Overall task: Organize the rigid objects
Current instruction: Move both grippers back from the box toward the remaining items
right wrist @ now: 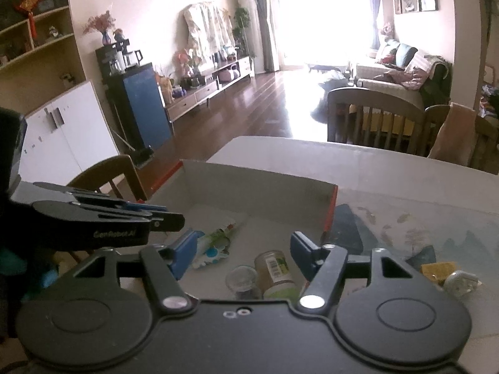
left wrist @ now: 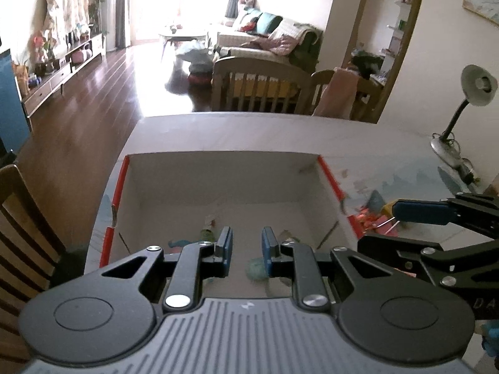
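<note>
Both grippers hang above a shallow white box [left wrist: 218, 184] with red edges that sits on the table [left wrist: 249, 131], each tilted down and forward into it. Left gripper [left wrist: 247, 244]: the blue pads stand close with only a narrow gap, and nothing shows between them, so I read it as closed and empty; the box floor is visible through the gap. Right gripper [right wrist: 243, 254]: jaws spread wide, nothing clamped. Directly below and just ahead of its fingertips, inside the box, lie a jar [right wrist: 276, 272] with a green-and-white label on its side and a small clear-lidded pot [right wrist: 241, 280] touching or nearly touching it; a flat printed packet [right wrist: 218, 243] lies by its left pad. Judgement: these are the rigid objects already gathered, and the box serves as the collecting bin, which explains why both tools are centred over it. To the right of the right gripper, outside the box on the patterned mat, a yellow block [right wrist: 438, 271] and a pale round item [right wrist: 461, 283] remain, close together. Seen from the left wrist, more small coloured items [left wrist: 374, 218] sit outside the box's right wall, blurred; type cannot be told. Judgement: sorting is partway done, and the spread right jaws suit a reach for the loose pieces next
</note>
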Demonstrator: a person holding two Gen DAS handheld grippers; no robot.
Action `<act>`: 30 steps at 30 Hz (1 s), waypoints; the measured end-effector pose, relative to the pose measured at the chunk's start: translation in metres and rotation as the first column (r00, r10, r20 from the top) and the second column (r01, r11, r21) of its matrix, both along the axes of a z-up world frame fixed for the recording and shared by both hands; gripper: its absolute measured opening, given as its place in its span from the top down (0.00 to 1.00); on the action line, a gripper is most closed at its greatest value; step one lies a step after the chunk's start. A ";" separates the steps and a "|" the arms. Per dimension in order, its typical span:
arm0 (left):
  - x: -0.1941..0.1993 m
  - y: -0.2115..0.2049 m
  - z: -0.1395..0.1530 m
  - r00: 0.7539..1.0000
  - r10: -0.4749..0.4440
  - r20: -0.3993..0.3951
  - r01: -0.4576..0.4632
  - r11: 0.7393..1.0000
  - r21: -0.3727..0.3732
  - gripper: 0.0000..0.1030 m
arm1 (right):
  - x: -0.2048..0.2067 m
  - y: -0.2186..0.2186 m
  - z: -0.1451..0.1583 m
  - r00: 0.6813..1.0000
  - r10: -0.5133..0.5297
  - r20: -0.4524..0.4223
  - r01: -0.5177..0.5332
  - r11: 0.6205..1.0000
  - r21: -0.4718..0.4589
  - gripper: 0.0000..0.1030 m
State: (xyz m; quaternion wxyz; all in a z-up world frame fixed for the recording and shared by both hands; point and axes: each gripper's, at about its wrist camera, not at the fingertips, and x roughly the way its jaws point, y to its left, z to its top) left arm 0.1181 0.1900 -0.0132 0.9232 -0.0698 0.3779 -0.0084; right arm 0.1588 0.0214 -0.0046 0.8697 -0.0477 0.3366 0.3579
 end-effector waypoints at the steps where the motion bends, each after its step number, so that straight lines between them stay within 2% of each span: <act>1: -0.003 -0.003 0.003 1.000 0.001 0.007 -0.001 1.000 -0.001 0.82 | -0.002 -0.004 0.002 1.000 -0.001 0.002 0.001 1.000 0.011 0.31; 6: -0.009 -0.017 0.013 1.000 0.003 0.026 -0.003 1.000 0.009 0.82 | -0.008 -0.021 0.010 1.000 -0.009 0.009 0.008 0.999 0.044 0.26; 11: -0.017 -0.032 0.019 0.999 -0.010 0.045 0.011 1.000 -0.016 0.82 | -0.016 -0.043 0.011 1.000 -0.023 0.019 0.021 0.997 0.074 0.21; 20: -0.021 -0.061 0.019 0.998 -0.028 0.059 0.029 0.999 -0.019 0.81 | -0.024 -0.092 0.008 0.997 -0.072 0.013 0.070 0.992 0.108 0.15; 22: -0.021 -0.070 0.017 0.997 -0.032 0.064 0.033 0.999 -0.013 0.74 | -0.025 -0.105 0.006 0.996 -0.086 0.013 0.084 0.991 0.107 0.14; 24: -0.020 -0.078 0.015 0.997 -0.033 0.066 0.035 0.999 -0.020 0.50 | -0.023 -0.118 0.003 0.994 -0.106 0.008 0.104 0.989 0.101 0.13; 25: -0.020 -0.081 0.014 0.997 -0.036 0.070 0.038 0.999 -0.026 0.46 | -0.022 -0.124 0.002 0.993 -0.114 0.003 0.113 0.989 0.099 0.13; 30: -0.015 -0.104 0.004 0.996 -0.068 0.063 0.070 0.997 -0.032 0.42 | -0.014 -0.157 -0.010 0.986 -0.167 -0.023 0.168 0.983 0.077 0.13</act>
